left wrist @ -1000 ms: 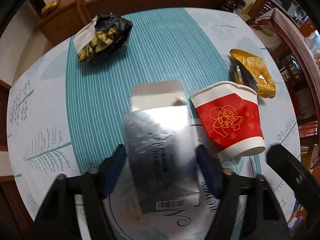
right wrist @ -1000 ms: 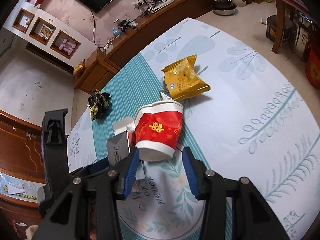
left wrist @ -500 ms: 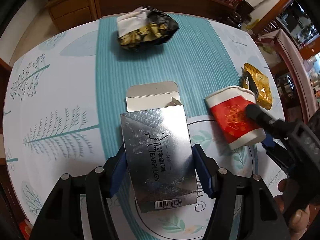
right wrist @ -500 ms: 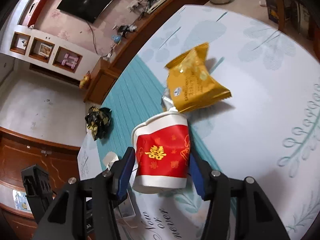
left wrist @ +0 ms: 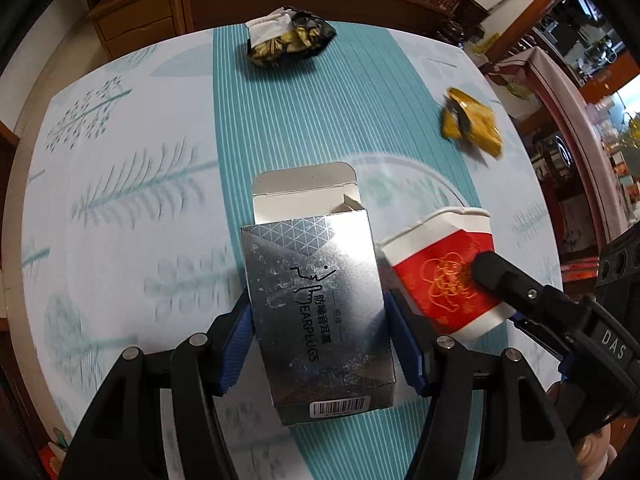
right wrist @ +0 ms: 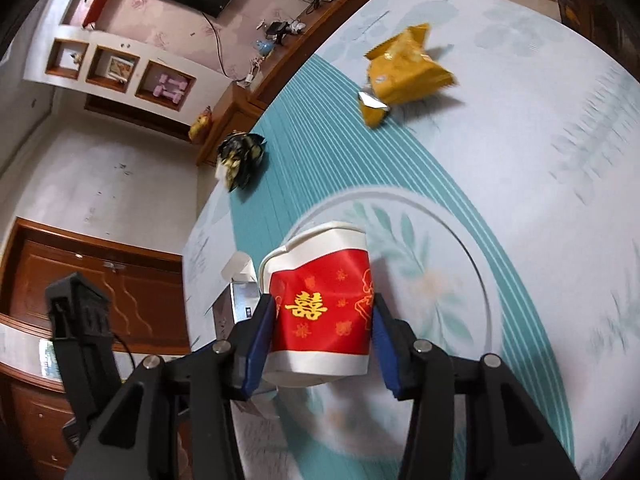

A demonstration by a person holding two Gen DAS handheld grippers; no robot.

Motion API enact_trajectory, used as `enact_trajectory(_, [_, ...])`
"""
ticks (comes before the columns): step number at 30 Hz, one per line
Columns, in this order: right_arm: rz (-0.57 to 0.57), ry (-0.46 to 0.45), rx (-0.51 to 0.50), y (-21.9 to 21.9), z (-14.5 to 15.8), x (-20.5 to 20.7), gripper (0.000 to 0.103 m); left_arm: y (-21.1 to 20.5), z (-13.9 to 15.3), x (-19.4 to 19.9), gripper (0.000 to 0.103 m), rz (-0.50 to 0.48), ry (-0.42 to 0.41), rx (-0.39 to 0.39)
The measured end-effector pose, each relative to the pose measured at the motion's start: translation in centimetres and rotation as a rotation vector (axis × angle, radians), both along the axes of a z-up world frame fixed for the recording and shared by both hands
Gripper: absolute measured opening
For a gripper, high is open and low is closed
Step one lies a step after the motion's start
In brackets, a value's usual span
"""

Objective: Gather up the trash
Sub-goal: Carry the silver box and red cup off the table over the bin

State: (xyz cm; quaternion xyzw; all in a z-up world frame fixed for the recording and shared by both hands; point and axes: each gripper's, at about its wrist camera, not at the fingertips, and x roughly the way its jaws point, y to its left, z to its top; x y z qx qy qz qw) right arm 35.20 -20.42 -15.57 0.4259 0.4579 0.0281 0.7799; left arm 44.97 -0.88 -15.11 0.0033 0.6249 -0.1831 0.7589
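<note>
Trash is now in both our grippers: the left gripper (left wrist: 318, 336) clamps the silver earplug box (left wrist: 316, 320), flap open, and the right gripper (right wrist: 322, 334) squeezes the dented red paper cup (right wrist: 320, 308) by its sides. 1 second ago the cup lay on the tablecloth (left wrist: 132, 152) ahead of the right jaws; now both items hang above it. The yellow wrapper (left wrist: 472, 124) lies at 2 o'clock, the black-and-gold bag (left wrist: 288, 38) at 12.

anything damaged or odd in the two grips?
Yes. The red paper cup in the right gripper has a crushed, dented rim. The silver earplug box in the left gripper has its top flap hanging open. No spill visible.
</note>
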Motion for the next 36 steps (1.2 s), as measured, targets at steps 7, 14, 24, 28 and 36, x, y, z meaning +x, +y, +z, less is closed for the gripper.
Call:
enact_trajectory(7, [-0.001,-0.018,0.042,-0.7,1.8,-8.8,0.047,0.2,2.9,-9.0,0.062,-0.021,-0.015,-0.015])
enact_trajectory(14, [0.053,-0.054,0.052,-1.9,4.3,-19.2,0.047,0.2,6.5,-20.4,0.062,0.014,-0.059,-0.039])
enact_trajectory(24, [0.212,-0.072,0.015,-3.0,5.9,-32.7,0.047,-0.7,7.4,-37.1,0.062,0.133,-0.063,-0.039])
enact_trajectory(28, [0.255,-0.041,0.002,-3.1,5.1,-36.6,0.047,-1.1,6.8,-42.0,0.062,0.144,-0.046,-0.016])
enact_trajectory(36, [0.268,0.061,0.032,-2.1,1.4,-42.6,0.047,-1.2,4.3,-47.3,0.062,0.103,0.004,0.057])
